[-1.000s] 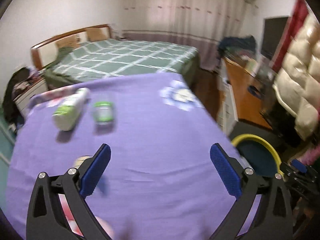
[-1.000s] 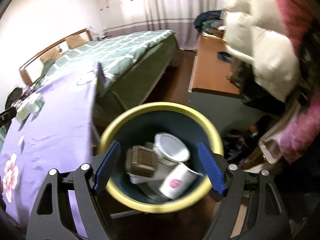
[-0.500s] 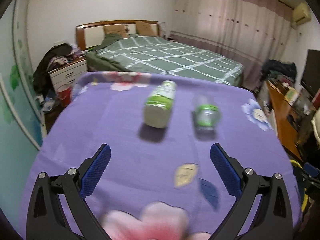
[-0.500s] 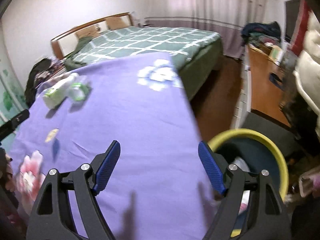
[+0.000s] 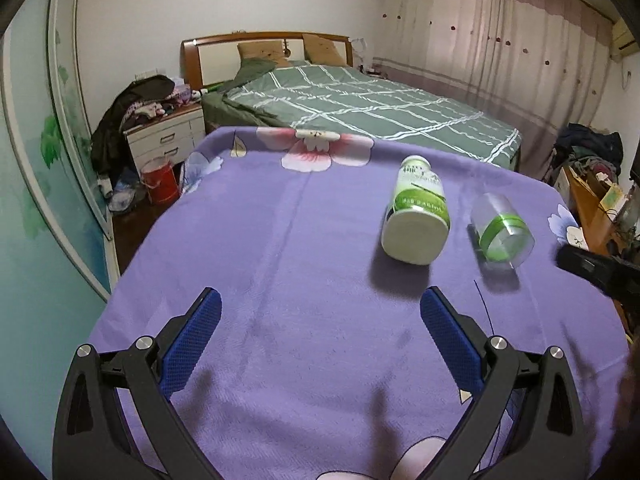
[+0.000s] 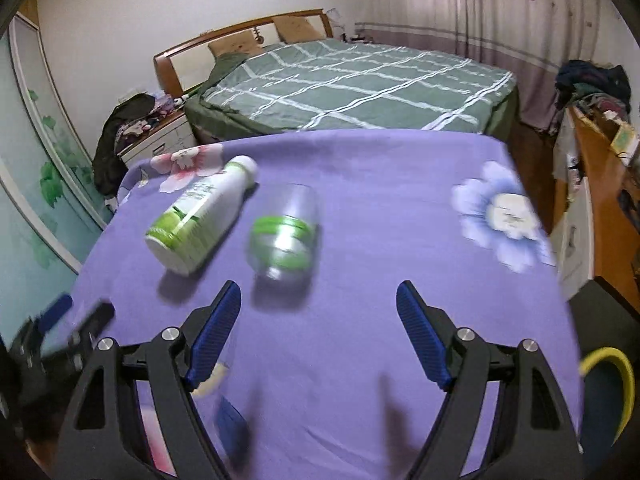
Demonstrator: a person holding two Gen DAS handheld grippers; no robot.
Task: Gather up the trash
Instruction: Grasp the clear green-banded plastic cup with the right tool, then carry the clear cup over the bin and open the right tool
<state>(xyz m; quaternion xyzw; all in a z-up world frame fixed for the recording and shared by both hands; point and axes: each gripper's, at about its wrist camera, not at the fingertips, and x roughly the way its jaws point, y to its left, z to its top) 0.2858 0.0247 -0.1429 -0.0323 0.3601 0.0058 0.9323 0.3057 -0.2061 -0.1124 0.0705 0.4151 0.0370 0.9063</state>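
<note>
1. Presently, the table (image 5: 280,264), draped in a purple floral cloth, carried two items of trash, both lying on their sides toward its far edge, nearer the far right corner in the left wrist view.
2. White bottle (image 5: 418,210) with green label: lay with its base toward the cameras and its cap toward the far edge, clear of that edge.
3. Clear plastic cup (image 5: 502,232) with green band: lay just beside the bottle on its right, apart from it, well in from the right edge.
4. Left gripper (image 5: 320,320): jaws stood wide apart with nothing between them, over bare cloth near the front edge; the near and left parts of the cloth lay free.
5. Right gripper (image 6: 318,312): jaws likewise spread wide and empty, over the cloth in front of the cup, its left blue pad near the cup; bare cloth ran to the right edge.
6. Yellow-rimmed bin (image 6: 612,372): stood off the table's right edge, below it, partly seen.
7. Bed (image 6: 360,84): stood beyond the far edge.
</note>
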